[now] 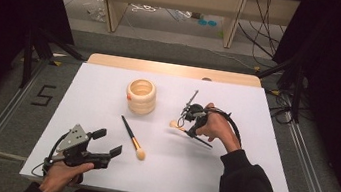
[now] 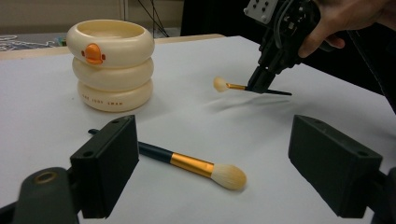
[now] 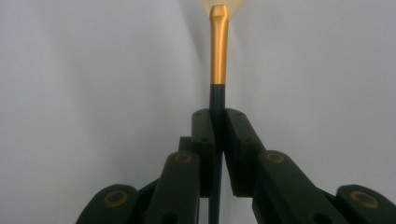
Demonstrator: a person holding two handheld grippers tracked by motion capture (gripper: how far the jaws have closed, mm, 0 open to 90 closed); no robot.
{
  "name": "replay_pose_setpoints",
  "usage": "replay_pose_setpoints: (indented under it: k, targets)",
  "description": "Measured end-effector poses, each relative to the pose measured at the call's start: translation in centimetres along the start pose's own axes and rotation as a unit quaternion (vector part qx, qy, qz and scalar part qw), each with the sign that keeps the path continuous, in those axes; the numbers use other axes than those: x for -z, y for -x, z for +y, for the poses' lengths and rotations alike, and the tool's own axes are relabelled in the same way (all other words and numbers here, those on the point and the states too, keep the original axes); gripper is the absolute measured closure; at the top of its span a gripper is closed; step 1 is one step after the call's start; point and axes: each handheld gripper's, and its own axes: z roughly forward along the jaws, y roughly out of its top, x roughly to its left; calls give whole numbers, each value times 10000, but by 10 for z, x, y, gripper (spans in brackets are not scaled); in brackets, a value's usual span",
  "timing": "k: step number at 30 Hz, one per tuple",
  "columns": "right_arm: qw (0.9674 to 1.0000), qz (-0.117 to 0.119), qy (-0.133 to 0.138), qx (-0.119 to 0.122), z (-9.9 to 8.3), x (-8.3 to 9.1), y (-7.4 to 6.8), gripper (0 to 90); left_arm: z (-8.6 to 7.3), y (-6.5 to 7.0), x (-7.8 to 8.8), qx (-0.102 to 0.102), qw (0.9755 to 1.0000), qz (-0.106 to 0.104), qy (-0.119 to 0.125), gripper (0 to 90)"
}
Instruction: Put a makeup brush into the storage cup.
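A makeup brush [image 1: 189, 129] is clamped by its dark handle in the right gripper [image 1: 193, 126], right of centre in the high view, above the white worktop [image 1: 237, 110]. Its long axis is held near level, bristles pointing toward frame left. The left gripper [image 1: 106, 143] is kept wide, with nothing held.

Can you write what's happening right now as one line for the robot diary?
right gripper: shut on lifted brush | left gripper: open, holding nothing | second brush: lying on table | duck cup: upright

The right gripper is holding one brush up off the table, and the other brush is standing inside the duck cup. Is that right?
Not quite. The right gripper does hold one brush off the table, but the other brush is not in the duck cup. It lies flat on the table in front of the cup, as the left gripper view shows.
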Motion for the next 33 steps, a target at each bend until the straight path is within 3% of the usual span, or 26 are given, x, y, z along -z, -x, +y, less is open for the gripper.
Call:
replay_pose_setpoints:
  k: [5,6,7,9,12,14,17,20,21,22,24,27,28,29,30,31,33]
  targets:
    - [9978,87,613,-223,-3,9,2,830,0,0,0,6,10000,12,4,159]
    - [9978,87,613,-223,-3,9,2,830,0,0,0,6,10000,12,4,159]
    - [9956,106,899,-253,-4,12,3,830,0,0,0,9,10000,8,9,159]
    - [9947,112,983,-268,-4,14,3,831,0,0,0,-8,10000,-5,5,159]
    - [9887,149,1455,-340,-4,18,2,830,0,0,0,-5,10000,2,5,159]
    - [9873,166,1537,-359,-4,19,2,830,0,0,0,-12,10000,0,7,159]
    - [9786,154,2001,-465,-6,21,-1,830,0,0,0,6,10000,20,16,159]
    - [9662,171,2498,-609,-10,22,-6,830,0,0,0,2,10000,33,22,159]
    - [9640,223,2564,-674,-10,24,-8,830,1,0,0,1,10000,42,21,159]
    - [9588,243,2747,-682,-11,24,-9,830,1,0,0,1,10000,54,24,159]
    - [9527,367,2929,-719,-11,25,-12,830,1,0,-1,-7,10000,70,27,159]
    - [9399,504,3288,-774,-10,26,-18,830,1,0,-3,11,9999,125,51,159]
    - [9368,568,3366,-769,-10,27,-20,831,2,0,-4,-15,9999,114,54,159]
    - [9368,568,3366,-769,-10,27,-20,831,2,0,-4,-15,9999,114,54,159]
    - [9335,610,3448,-776,-9,27,-23,830,2,1,-6,-14,9999,119,52,159]
    - [9267,715,3611,-751,-6,28,-30,831,3,2,-11,1,10000,68,41,159]
    - [9203,804,3757,-734,-4,28,-37,830,3,4,-16,-43,10000,-3,6,162]
